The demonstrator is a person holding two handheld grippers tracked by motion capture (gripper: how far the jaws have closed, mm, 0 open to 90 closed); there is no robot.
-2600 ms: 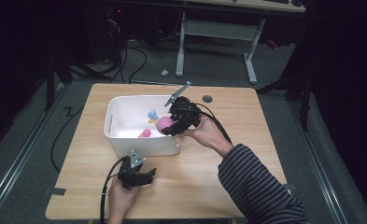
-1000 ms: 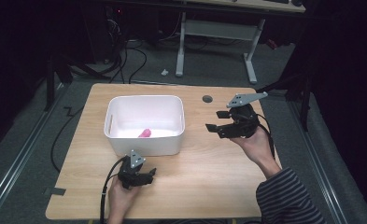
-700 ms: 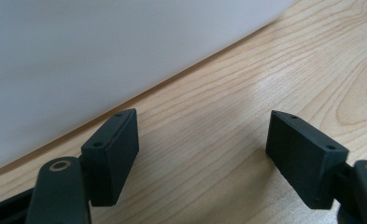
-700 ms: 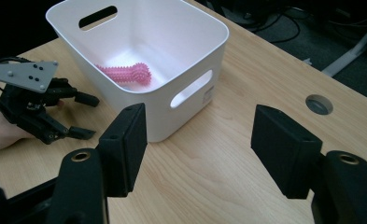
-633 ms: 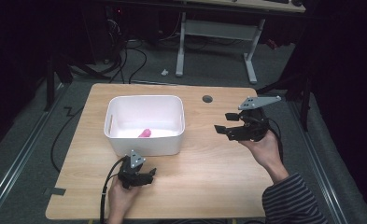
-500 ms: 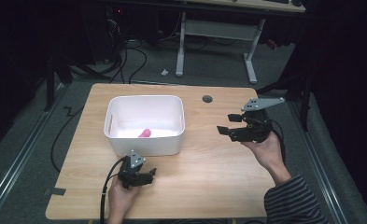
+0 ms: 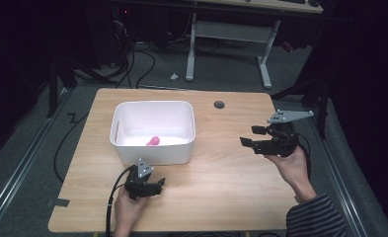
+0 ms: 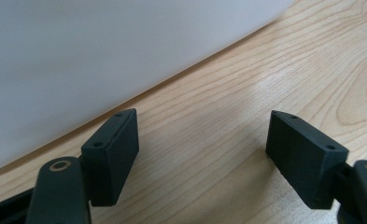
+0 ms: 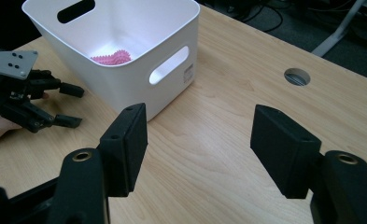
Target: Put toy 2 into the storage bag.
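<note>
The right gripper [image 7: 248, 137], empty, has drifted farther from the white bin [image 7: 153, 156].

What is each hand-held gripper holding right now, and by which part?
Nothing. The left hand-held gripper and right hand-held gripper both have bare wood between their jaws.

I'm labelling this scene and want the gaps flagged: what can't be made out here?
- Pink crinkled item in the white plastic bin: too small to identify in the high view; the bin's wall partly hides it in the right gripper view.
- Bin in the left gripper view: cut off by the edges.
</note>
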